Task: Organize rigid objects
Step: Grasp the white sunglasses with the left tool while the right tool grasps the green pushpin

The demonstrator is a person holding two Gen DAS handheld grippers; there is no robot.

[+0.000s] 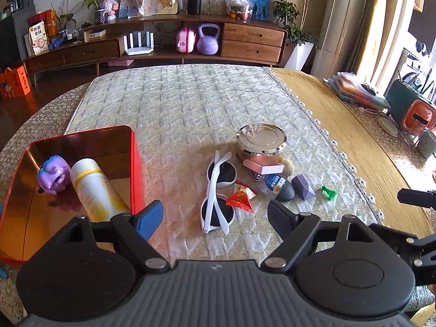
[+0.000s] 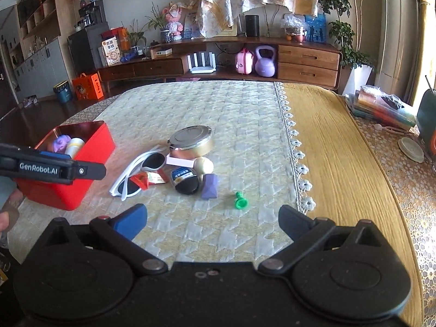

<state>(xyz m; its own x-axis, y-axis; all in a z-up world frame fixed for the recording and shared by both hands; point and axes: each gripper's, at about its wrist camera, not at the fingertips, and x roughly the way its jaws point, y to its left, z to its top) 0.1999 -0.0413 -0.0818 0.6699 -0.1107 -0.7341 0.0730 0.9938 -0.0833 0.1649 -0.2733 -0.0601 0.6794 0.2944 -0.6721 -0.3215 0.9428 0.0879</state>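
Off the left gripper's point(image 1: 215, 216) left finger sits the red tin point(image 1: 135, 163), the white bottle point(image 1: 95, 188) inside lying with its long axis running away and leftward, beside a purple toy point(image 1: 53, 175). Its jaws stand apart, empty — the white sunglasses point(image 1: 218, 190) lie just ahead between them, lengthwise away. The right gripper point(image 2: 212, 222) is spread wide, empty; the green piece point(image 2: 241, 201) lies just ahead.

The red box point(image 1: 136, 163) looks like glossy metal, with a mirror-like inside, and the round tin point(image 1: 261, 136) at one o'clock from the white plastic sunglasses point(image 1: 218, 190) has a shiny metal lid. The quilted mat point(image 1: 190, 103) is matt cloth, the red wrapper point(image 1: 241, 200) is glossy, and the green piece point(image 2: 241, 200) looks like smooth plastic.
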